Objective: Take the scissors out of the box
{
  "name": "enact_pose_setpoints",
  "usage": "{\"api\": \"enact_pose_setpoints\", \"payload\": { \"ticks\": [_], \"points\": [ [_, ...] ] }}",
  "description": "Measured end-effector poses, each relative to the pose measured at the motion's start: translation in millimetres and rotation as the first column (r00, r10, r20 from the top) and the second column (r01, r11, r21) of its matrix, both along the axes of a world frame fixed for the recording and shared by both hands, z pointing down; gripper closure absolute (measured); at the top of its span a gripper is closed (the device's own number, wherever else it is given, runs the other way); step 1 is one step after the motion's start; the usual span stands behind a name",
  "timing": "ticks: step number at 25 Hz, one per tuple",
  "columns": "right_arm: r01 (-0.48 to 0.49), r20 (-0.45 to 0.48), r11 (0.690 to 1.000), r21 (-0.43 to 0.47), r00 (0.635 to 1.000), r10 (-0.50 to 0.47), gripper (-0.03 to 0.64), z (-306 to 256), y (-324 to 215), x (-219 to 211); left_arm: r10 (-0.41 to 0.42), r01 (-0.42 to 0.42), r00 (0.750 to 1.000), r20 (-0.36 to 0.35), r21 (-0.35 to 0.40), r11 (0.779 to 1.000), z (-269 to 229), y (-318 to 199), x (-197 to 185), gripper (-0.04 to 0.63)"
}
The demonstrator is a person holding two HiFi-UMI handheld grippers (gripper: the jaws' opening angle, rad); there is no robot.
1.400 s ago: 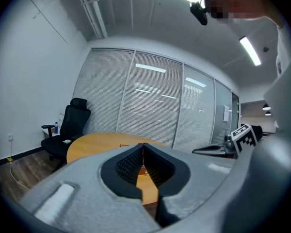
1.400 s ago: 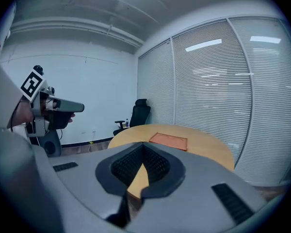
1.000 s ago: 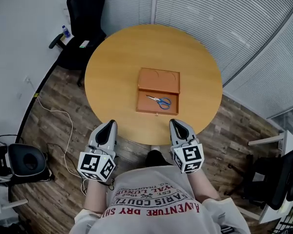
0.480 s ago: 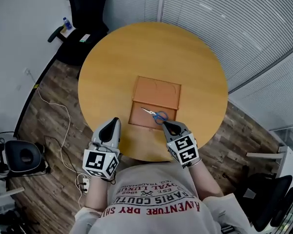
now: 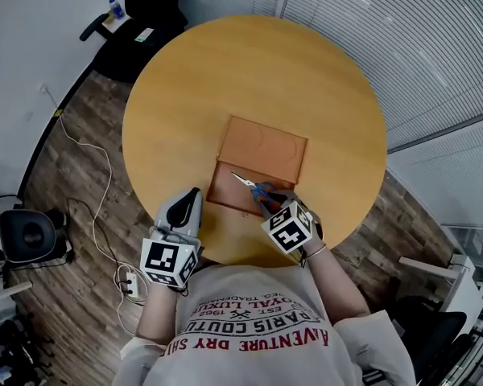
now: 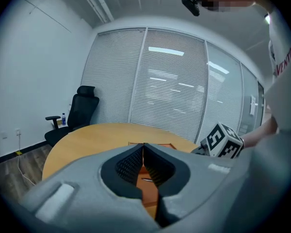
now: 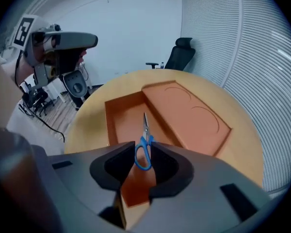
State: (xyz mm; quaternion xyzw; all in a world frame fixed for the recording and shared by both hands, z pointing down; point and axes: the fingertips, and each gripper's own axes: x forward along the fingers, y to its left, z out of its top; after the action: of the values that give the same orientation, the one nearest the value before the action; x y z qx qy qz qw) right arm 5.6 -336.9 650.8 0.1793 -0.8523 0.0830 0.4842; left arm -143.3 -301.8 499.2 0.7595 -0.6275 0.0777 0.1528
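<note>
An orange box (image 5: 224, 190) lies open mid-table, its lid (image 5: 266, 145) folded away behind it. Blue-handled scissors (image 5: 254, 186) rest in the tray, blades pointing up-left. My right gripper (image 5: 271, 203) tilts steeply down over the tray's near right corner. In the right gripper view its jaws are opening, and the scissors' handle loops (image 7: 144, 149) sit in the gap between them; the pads are not pressing. My left gripper (image 5: 190, 196) hovers at the table's near edge, left of the box. In the left gripper view its jaws (image 6: 143, 146) meet, with nothing between them.
The round wooden table (image 5: 185, 95) stands by a wall of blinds (image 5: 402, 47). A black office chair (image 5: 149, 6) is at its far left. A cable (image 5: 97, 207) and a black device (image 5: 28, 236) lie on the wood floor at left.
My right gripper came forward and down from the table's near edge onto the tray, and its jaws parted round the scissors' handles. The left gripper moved slightly forward.
</note>
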Motion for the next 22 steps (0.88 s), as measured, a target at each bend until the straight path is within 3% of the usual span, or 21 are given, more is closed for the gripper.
{"api": "enact_pose_setpoints", "payload": {
  "ticks": [7,14,22],
  "points": [
    [0.123,-0.215,0.990,-0.063,0.967,-0.134,0.495,39.5,-8.2,2.7,-0.020,0.020,1.000,-0.004,-0.038,0.999,13.6,-6.9,2.7,0.583],
    [0.142,-0.306,0.981,-0.130,0.936,-0.176,0.466,56.9,-7.6,-2.7,-0.053,0.052,0.998,-0.024,-0.043,0.998,13.1,-16.5,-9.4,0.584],
    [0.141,-0.427,0.978,-0.154,0.883,-0.195,0.500,70.6,-7.5,-4.7,0.015,-0.015,1.000,-0.018,-0.053,0.998,11.4,-32.6,-22.0,0.584]
  ]
}}
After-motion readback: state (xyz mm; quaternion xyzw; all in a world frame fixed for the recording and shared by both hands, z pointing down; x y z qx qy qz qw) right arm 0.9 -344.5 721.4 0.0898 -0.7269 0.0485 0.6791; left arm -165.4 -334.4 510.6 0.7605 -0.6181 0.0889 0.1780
